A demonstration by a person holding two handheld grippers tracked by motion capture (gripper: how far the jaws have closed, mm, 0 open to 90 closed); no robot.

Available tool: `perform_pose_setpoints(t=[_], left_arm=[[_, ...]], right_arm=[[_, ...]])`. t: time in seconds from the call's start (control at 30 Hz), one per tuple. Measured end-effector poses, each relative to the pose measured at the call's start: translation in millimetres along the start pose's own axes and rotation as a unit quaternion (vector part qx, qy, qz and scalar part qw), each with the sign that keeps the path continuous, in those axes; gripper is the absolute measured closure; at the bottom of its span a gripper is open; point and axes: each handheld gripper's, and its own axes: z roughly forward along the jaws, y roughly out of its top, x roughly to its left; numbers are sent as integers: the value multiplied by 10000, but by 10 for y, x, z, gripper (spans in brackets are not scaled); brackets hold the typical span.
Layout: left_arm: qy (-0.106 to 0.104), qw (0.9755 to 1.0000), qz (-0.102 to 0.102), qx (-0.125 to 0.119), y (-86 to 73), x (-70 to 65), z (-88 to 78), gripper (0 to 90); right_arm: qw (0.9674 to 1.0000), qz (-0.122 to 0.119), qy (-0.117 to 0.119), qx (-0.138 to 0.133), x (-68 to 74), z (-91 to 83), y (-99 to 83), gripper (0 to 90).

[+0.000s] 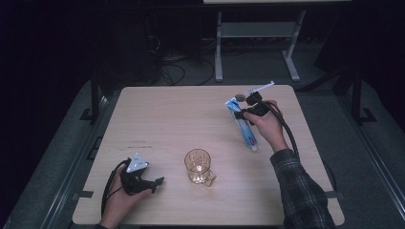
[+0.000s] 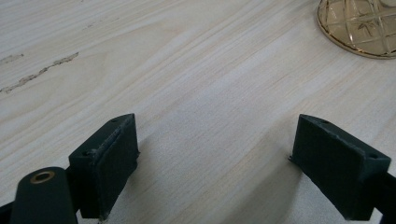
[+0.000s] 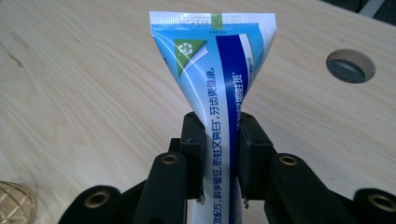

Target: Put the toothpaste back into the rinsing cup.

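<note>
The blue-and-white plastic toothpaste tube (image 3: 219,79) is clamped between the right gripper (image 3: 220,140) pads, apparently lifted off the pale wooden table (image 1: 157,114) near its far right corner. Nearer stands an amber cut-glass cup (image 1: 197,165); beside it the left gripper (image 2: 215,158) rests, jaws spread wide.

Glass (image 1: 198,165) on table (image 1: 167,119), toothpaste tube (image 1: 242,125) right-behind.

I read a dark lab: pale wooden table (image 1: 162,114) on grey carpet, tangled black cables (image 1: 176,71), white metal desk frame (image 1: 253,43) behind
</note>
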Motion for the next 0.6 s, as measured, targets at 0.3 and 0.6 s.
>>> perform_pose_setpoints(t=[0.3,0.6], left_arm=[[0,10000,1,-1,0,0,0,132],[0,10000,-2,-1,0,0,0,132]], right_arm=[[9991,56,93,-406,11,-214,-47,747],[9962,207,197,-827,-33,-411,-180,747]])
